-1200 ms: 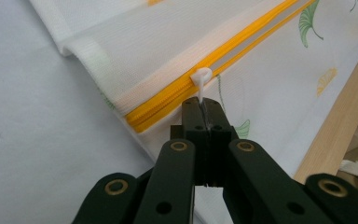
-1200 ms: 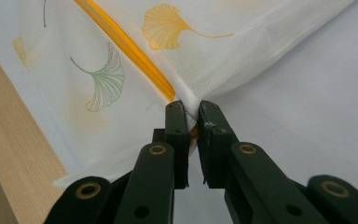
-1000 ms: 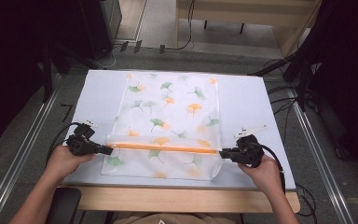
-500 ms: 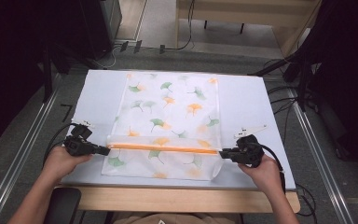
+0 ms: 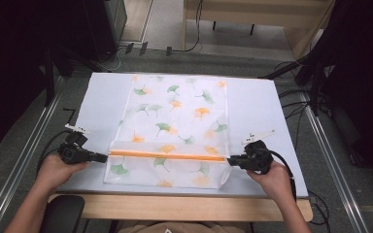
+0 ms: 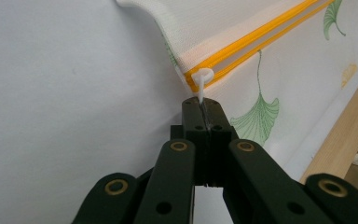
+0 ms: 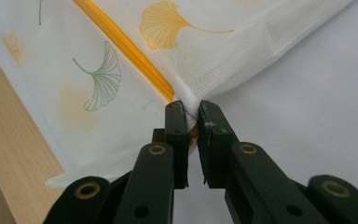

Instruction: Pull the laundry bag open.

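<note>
Mesh laundry bag [image 5: 175,131] flat at tabletop [image 5: 262,111] centre, zip [image 5: 167,155] running 9 to 3 o'clock near front edge. L gripper [image 6: 200,105] fully closed on white zip pull [image 6: 202,77] at 9 o'clock end. R gripper [image 7: 192,114] nearly closed, pinching bag corner at 3 o'clock end. Judgement: keep R anchor taut, draw pull straight along zip, low, no twist. Fabric thin, woven, ginkgo-leaf print; zip orange; pull small plastic loop.

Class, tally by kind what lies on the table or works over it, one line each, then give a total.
Mesh bag: 1
Orange zip: 1
White zip pull: 1
Grippers: 2, the left gripper and the right gripper
Total: 5
</note>
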Demonstrator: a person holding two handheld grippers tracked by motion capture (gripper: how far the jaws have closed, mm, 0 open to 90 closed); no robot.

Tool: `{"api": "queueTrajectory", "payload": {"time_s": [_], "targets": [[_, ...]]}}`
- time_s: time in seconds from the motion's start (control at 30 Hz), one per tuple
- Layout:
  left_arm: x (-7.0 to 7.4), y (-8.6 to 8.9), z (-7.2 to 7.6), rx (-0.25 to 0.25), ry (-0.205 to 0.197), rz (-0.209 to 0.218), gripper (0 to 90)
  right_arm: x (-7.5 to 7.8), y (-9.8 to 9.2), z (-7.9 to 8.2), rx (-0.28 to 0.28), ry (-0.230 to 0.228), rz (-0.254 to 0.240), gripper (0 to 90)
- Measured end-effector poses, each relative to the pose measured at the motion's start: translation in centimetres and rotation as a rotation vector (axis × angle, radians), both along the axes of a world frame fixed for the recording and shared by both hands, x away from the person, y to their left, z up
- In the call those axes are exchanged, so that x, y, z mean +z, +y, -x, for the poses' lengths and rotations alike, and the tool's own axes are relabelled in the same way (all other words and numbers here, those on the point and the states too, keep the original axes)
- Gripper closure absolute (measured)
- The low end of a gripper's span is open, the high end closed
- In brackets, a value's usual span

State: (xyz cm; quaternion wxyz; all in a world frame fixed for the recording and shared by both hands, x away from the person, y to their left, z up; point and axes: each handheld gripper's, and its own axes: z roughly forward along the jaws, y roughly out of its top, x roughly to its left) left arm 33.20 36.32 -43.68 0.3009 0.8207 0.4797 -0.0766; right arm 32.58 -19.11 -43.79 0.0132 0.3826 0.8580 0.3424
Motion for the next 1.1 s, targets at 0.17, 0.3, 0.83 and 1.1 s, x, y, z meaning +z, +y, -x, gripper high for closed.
{"api": "queueTrajectory", "payload": {"time_s": [0.17, 0.3, 0.83, 1.1], "targets": [[0.0, -0.5, 0.0, -0.013, 0.004, -0.008, 90.0, -0.5, -0.3, -0.2, -0.013, -0.004, 0.010, 84.0], [-0.4, -0.9, 0.0, -0.031, 0.018, -0.021, 90.0, -0.9, -0.4, -0.4, -0.022, 0.007, 0.007, 84.0], [-0.6, -1.5, 0.2, -0.038, 0.022, -0.014, 90.0, -2.1, -1.0, -1.6, -0.060, 0.020, 0.008, 82.2], [-0.8, -1.3, 0.2, -0.041, 0.010, 0.001, 85.7, -2.1, -0.8, -1.7, -0.052, 0.016, 0.033, 75.2]]}}
